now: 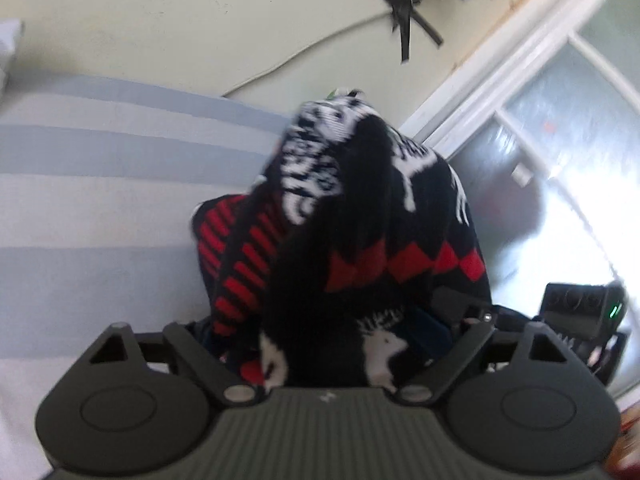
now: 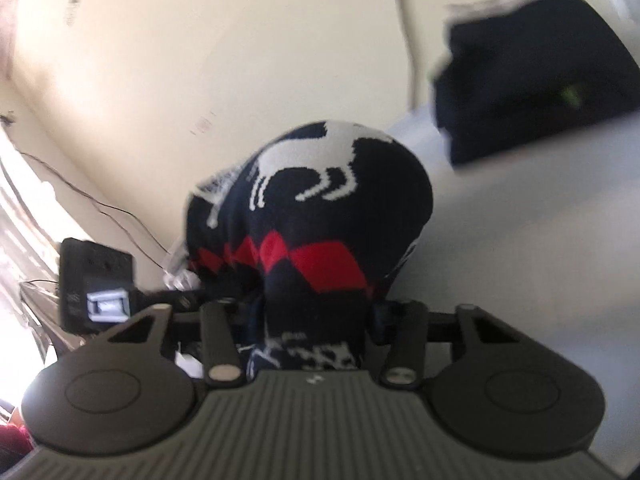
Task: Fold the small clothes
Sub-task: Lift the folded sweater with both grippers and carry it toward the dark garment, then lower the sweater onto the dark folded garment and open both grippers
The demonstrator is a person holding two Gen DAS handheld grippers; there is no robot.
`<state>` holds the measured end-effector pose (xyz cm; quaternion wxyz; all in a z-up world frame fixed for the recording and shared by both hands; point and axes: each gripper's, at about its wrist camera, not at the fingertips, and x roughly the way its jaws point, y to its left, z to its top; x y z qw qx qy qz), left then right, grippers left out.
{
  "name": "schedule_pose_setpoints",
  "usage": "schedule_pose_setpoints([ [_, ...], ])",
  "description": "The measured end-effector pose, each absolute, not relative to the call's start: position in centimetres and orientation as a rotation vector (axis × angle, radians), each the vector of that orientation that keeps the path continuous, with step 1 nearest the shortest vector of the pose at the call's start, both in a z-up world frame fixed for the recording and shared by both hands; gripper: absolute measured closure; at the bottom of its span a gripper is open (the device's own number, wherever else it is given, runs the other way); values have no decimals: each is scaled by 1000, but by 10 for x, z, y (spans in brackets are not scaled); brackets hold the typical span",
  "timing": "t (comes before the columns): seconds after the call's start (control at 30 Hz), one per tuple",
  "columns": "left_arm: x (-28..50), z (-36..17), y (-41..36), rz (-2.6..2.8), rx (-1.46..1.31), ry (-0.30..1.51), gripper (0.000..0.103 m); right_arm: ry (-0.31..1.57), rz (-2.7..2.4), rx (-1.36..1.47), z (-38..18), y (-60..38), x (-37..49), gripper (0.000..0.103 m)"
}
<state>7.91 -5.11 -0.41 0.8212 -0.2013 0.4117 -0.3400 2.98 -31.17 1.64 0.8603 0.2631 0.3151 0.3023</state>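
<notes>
A dark knitted garment (image 1: 360, 216) with white animal figures and a band of red diamonds is bunched up in the air, right in front of both cameras. It hangs over a bed (image 1: 100, 184) covered in pale blue and white stripes.

The left hand-held gripper (image 1: 328, 344) has the garment heaped between its widely spread fingers. The fabric hides the tips, so I cannot tell whether they pinch it. A red-and-black striped part of the garment droops on the bed side of the heap.

The right hand-held gripper (image 2: 312, 328) has its fingers drawn closer together, with a thick fold of the same garment (image 2: 316, 208) rising between them. Its tips are hidden too, so I cannot tell the grip there either.

Beyond the garment, on the bed, lies a separate dark cloth (image 2: 528, 76), well apart. Near the garment's other side a frosted window (image 1: 560, 128) glows brightly.
</notes>
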Motion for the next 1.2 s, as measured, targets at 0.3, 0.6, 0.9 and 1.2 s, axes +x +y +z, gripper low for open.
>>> schedule_pose_setpoints([
  [0.3, 197, 91, -152, -833, -344, 659, 19, 337, 581, 511, 107, -373, 110, 57],
  [0.6, 300, -23, -231, -672, -363, 882, 8, 497, 127, 351, 45, -425, 223, 28],
  [0.9, 269, -5, -204, -644, -305, 828, 10, 377, 53, 217, 62, -400, 204, 14],
  [1.2, 152, -14, -148, -471, -115, 745, 8, 380, 43, 285, 57, -374, 104, 14],
])
